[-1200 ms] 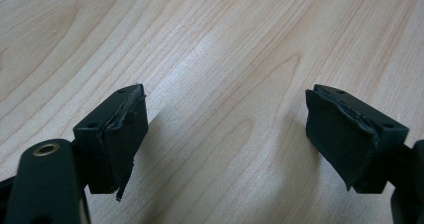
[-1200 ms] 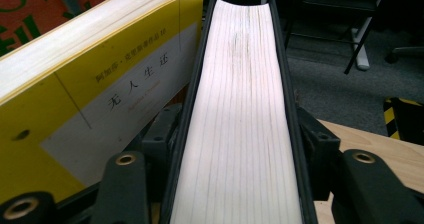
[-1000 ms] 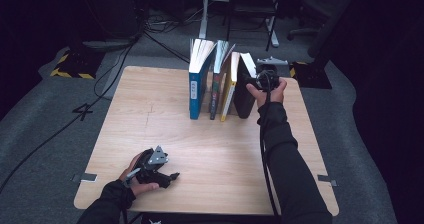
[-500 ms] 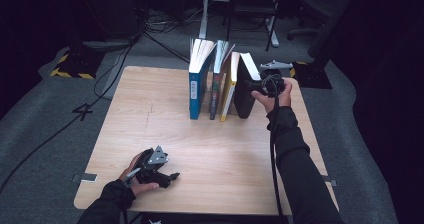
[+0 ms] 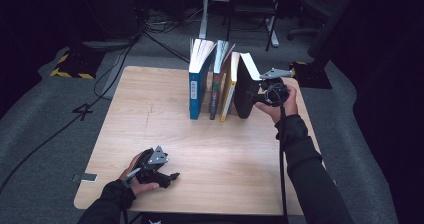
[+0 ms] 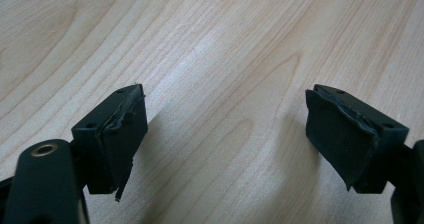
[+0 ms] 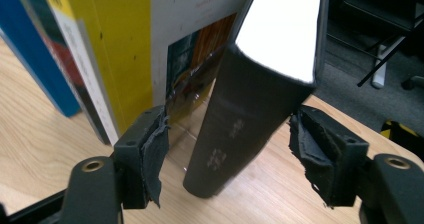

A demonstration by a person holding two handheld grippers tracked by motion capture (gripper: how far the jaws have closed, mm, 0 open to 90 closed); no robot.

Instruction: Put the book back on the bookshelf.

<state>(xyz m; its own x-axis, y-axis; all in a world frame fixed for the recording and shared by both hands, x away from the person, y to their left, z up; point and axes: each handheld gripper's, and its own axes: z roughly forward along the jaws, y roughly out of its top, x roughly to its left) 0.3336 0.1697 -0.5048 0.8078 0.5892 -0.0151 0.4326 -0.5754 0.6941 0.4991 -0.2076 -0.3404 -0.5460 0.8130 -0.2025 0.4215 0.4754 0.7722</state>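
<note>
Right gripper [image 7: 227,159] has just been opening; its pads flank the black book [image 7: 240,129] without touching it. Left gripper [image 6: 225,134] rests on the table [image 6: 210,44], jaws apart and empty.

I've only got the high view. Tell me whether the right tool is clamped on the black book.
Observer: No. In the right gripper view the right tool straddles the black book with a gap at each of its pads; its jaws have just been opening.
Operator: Report what faces that book.
Observer: The yellow book, whose cover carries a picture.
Operator: Check the left tool.
Observer: In the left gripper view the left tool is open, with bare table wood between its pads.
</note>
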